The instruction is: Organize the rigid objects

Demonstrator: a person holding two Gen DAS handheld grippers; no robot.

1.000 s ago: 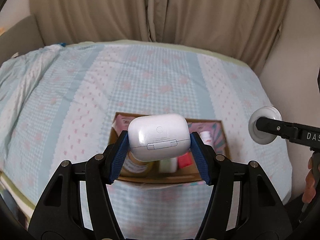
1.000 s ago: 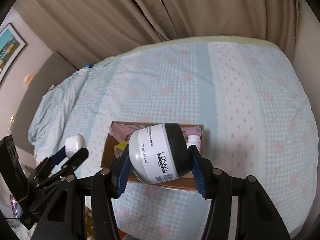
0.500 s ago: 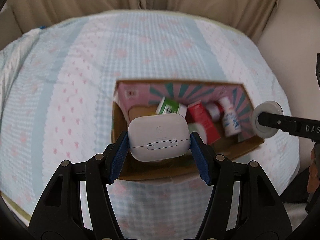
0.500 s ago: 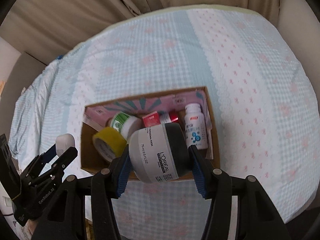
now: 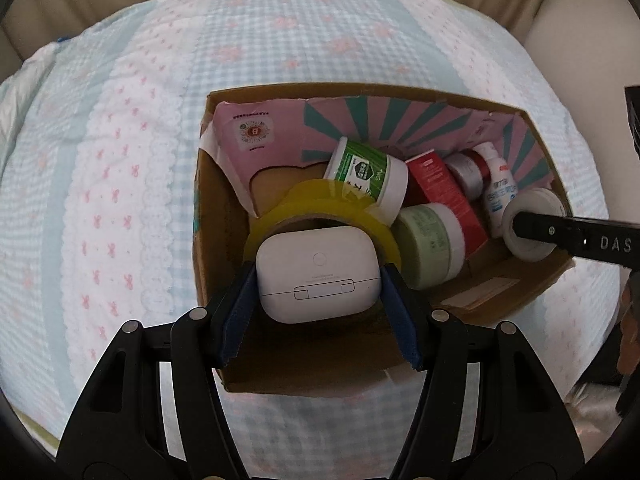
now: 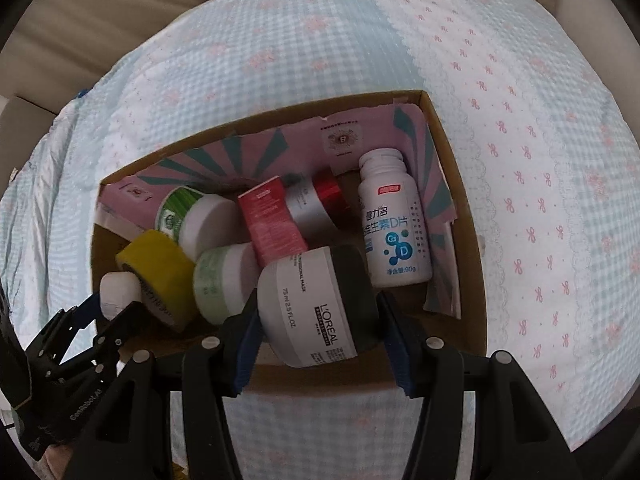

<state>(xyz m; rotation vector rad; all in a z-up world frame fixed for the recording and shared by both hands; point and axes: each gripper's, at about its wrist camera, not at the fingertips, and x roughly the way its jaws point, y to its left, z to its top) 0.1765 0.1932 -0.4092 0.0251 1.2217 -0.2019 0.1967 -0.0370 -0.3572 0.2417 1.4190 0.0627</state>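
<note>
My left gripper [image 5: 320, 280] is shut on a white earbuds case [image 5: 318, 272] and holds it over the near left part of an open cardboard box [image 5: 208, 184]. My right gripper [image 6: 320, 312] is shut on a white L'Oréal jar with a black lid [image 6: 316, 308], held over the near part of the same box [image 6: 460, 184]. In the box lie a yellow tape roll [image 6: 158, 272], a green-labelled jar [image 5: 366, 174], a pale green jar [image 5: 434, 242], a red carton [image 6: 272, 220] and a white vitamin bottle [image 6: 394, 224].
The box stands on a bed with a light blue and white checked cover [image 5: 120, 160]. Beige curtains [image 6: 120, 8] hang behind the bed. The left gripper shows at the lower left of the right wrist view [image 6: 112, 304].
Both grippers have moved forward and down over the box with their objects still held. The box now fills much more of both views.
</note>
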